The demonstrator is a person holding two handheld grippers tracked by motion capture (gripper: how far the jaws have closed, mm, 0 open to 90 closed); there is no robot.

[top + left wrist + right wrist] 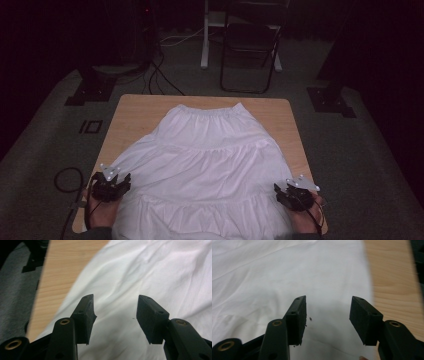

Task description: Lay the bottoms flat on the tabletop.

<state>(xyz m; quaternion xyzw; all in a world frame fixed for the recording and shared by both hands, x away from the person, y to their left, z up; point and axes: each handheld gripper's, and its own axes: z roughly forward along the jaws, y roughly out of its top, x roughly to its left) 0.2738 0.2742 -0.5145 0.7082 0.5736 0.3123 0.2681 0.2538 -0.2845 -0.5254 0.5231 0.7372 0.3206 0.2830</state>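
White cotton, thin and limp, is what the skirt (202,165) appears to be made of; from the high view it is seen spread flat on the wooden table (135,112), waistband far, hem near, with the left gripper (111,181) and right gripper (295,192) at its side edges. In the left gripper view, the jaws stand apart over cloth, holding nothing. In the right gripper view, likewise. Light and easily creased, it is best pinched at the side edges.

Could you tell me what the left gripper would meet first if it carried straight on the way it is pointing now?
Most likely the white skirt. The left gripper stands open with nothing between its jaws, aimed over the cloth near its edge, with the wooden table off to one side. How steeply it points down is hard to judge.
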